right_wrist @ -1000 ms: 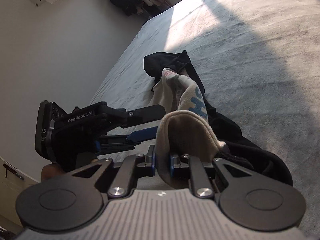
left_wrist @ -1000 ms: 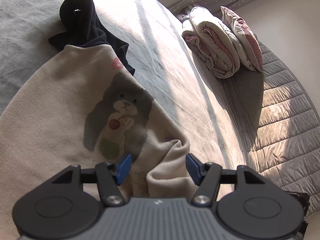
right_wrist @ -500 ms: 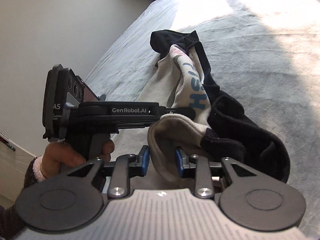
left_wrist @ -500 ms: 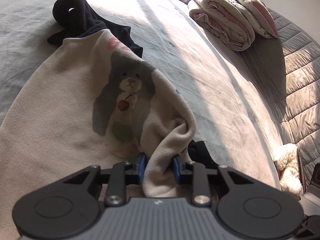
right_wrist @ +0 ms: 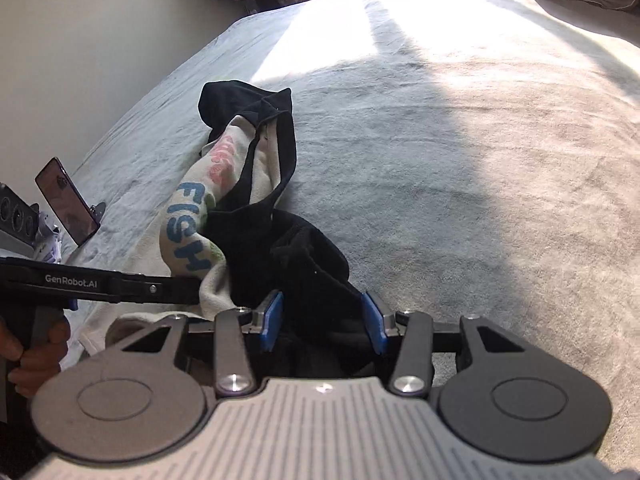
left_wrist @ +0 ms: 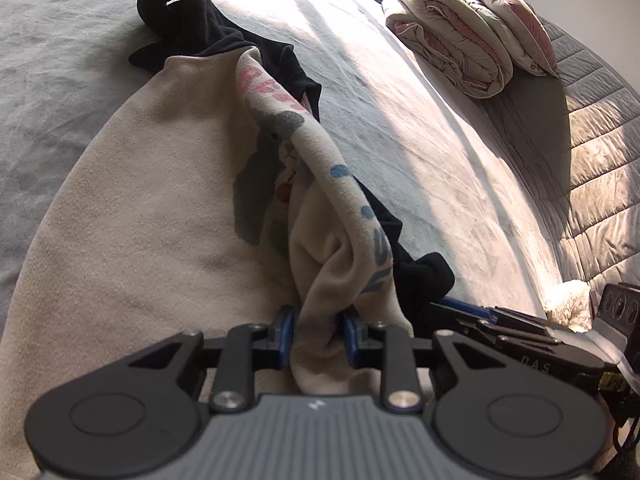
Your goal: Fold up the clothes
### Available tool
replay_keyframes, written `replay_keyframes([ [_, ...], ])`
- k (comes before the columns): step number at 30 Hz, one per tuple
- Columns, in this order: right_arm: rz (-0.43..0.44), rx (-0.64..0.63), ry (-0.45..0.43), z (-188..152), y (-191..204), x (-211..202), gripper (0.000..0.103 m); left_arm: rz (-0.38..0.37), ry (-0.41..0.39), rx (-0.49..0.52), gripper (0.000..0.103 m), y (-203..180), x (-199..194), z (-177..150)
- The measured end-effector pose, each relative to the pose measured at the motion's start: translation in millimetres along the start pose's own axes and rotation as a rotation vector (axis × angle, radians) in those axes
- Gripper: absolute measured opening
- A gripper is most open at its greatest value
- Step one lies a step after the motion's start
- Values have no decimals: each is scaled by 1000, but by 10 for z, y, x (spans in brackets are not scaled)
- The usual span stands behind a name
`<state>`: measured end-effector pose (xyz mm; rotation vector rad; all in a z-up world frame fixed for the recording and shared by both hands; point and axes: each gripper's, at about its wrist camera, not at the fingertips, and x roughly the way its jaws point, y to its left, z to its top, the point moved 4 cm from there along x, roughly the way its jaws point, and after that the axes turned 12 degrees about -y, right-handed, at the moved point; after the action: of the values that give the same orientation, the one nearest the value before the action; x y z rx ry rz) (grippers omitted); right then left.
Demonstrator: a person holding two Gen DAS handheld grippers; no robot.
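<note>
A cream top (left_wrist: 152, 208) with a bear picture and a black sleeve (right_wrist: 280, 248) is being spread over the grey bed (left_wrist: 420, 152), filling the left and middle of the left wrist view. One edge of the cream cloth is being pinched tight by the left gripper (left_wrist: 316, 336), low in the middle of that frame, and a ridge of cloth is being held up from there toward the black hood (left_wrist: 176, 4) at the upper left. In the right wrist view, the right gripper (right_wrist: 320, 320) is being held with its blue pads wide apart, one on each side of the black sleeve at the lower middle; nothing is being squeezed by it. A side fold is probably being made. For a good fold, the pinched edge should be carried low and flat across the bear, the sleeve should be tucked in with it, and the cloth should be kept smooth so no lumps are being trapped. No boxes or baskets are being shown. A rolled quilt (left_wrist: 452, 40) is being kept at the upper right of the left wrist view.
</note>
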<state>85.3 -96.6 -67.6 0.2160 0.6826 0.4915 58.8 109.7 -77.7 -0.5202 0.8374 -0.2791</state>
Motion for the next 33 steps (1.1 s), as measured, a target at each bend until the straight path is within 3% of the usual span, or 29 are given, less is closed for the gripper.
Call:
replay_keyframes([
  [3, -56, -58, -23, -1, -29, 38, 9, 0, 1, -13, 33, 5, 9, 6],
  [13, -297, 24, -301, 549, -741, -618, 8, -27, 8, -35, 37, -87, 93, 35],
  [18, -436, 32, -393, 670, -1080, -911, 8, -32, 10, -29, 37, -145, 148, 32],
  [24, -604, 37, -492, 755, -1473, -1258, 0, -42, 20, -27, 39, -189, 215, 50],
  [27, -606, 91, -488, 760, -1671, -1369, 0, -37, 24, 1, 39, -228, 241, 42],
  [29, -562, 117, -449, 721, -1698, -1347, 0, -36, 25, 11, 39, -234, 244, 42],
  [33, -430, 109, -361, 640, -1532, -1201, 12, -39, 25, 13, 35, -198, 203, 54],
])
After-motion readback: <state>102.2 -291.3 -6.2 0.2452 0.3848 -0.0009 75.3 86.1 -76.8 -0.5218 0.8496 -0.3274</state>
